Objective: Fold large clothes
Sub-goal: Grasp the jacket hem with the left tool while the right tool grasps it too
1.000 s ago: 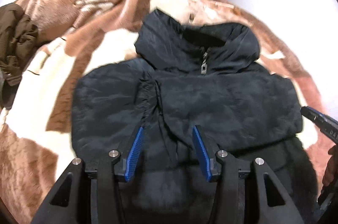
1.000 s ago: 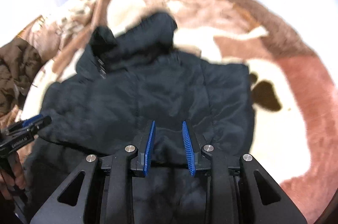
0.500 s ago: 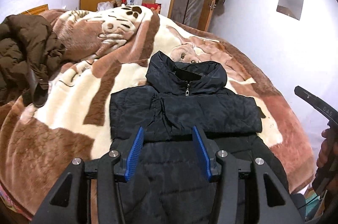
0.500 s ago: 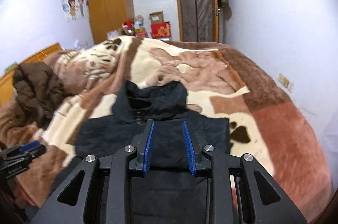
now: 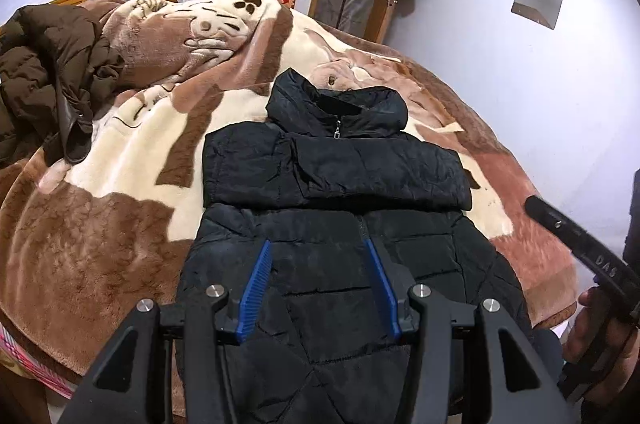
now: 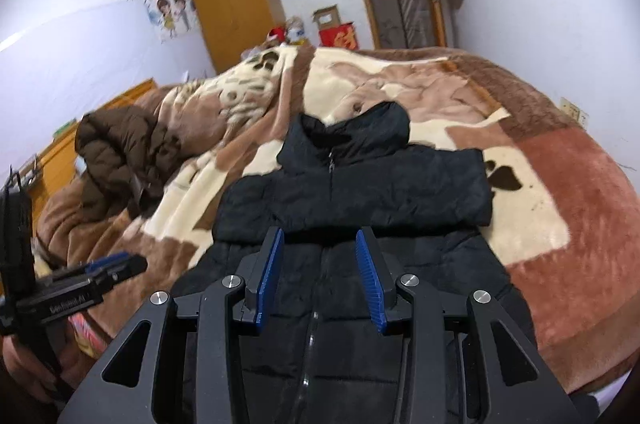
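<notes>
Left tongs point(image 5: 318, 280) are held wide open above the lower front of the black jacket point(image 5: 340, 184); nothing is gripped, and no contact with the fabric can be made out. Right tongs point(image 6: 319, 266) are likewise spread, somewhat less widely, empty, raised over the zip line. The jacket is laid flat on the brown-and-cream blanket point(image 5: 120, 224) of the bed, collar away, both sleeves folded across the chest. A brown coat point(image 5: 44, 72) is heaped to the left.
</notes>
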`<state>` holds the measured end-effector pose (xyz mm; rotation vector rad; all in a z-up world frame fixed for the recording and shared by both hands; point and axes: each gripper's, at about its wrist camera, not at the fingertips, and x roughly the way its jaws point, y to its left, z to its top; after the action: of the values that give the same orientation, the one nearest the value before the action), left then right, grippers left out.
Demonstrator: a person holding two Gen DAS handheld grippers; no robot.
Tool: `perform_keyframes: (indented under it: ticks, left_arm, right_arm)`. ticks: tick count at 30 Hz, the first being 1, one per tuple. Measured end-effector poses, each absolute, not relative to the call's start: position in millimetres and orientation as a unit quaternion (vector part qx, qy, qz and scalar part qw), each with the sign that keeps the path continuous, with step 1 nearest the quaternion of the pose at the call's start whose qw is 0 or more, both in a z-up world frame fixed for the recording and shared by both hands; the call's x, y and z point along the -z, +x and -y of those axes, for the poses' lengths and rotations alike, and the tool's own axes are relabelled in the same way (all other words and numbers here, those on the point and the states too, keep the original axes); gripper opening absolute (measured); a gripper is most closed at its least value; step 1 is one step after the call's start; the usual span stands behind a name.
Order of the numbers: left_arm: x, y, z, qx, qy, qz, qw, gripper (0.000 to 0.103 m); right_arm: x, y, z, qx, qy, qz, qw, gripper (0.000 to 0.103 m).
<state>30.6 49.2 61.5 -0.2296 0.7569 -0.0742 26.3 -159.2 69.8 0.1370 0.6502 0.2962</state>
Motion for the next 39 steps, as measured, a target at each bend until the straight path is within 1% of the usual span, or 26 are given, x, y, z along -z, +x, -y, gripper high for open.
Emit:
perform_keyframes:
  ticks: [5, 11, 16, 21, 26, 31, 39]
  left_arm:
    - [-66, 52, -51, 0.037, -0.117, -0.368, 0.922, 0.051]
    - [-73, 100, -50, 0.04, -0.108, -0.369, 0.922, 0.051]
    - [-74, 161, -52, 0.043, -0.095, -0.375, 0.921, 0.051]
    - [-68, 236, -55, 0.042, -0.082, -0.384, 0.919, 0.051]
    - [-52, 313, -65, 0.034, -0.089, -0.395, 0.914, 0.052]
    - [-20, 390, -81, 0.017, -0.11, -0.416, 0.902, 0.052]
    - [30, 492, -92, -0.017, -0.106, -0.447, 0.888, 0.052]
  right_arm:
    - [-71, 50, 164, -0.148, 0.069, -0.327, 0.931, 0.039]
    - [-75, 94, 168, -0.155, 0.058, -0.331, 0.929, 0.039]
    - [-74, 151, 169, -0.159, 0.039, -0.336, 0.927, 0.039]
    - [-62, 228, 177, -0.144, 0.022, -0.356, 0.923, 0.039]
    - [-42, 302, 187, -0.134, 0.022, -0.381, 0.915, 0.039]
    - [-12, 374, 198, -0.127, 0.029, -0.414, 0.901, 0.039]
    - [15, 455, 213, -0.107, 0.045, -0.427, 0.897, 0.039]
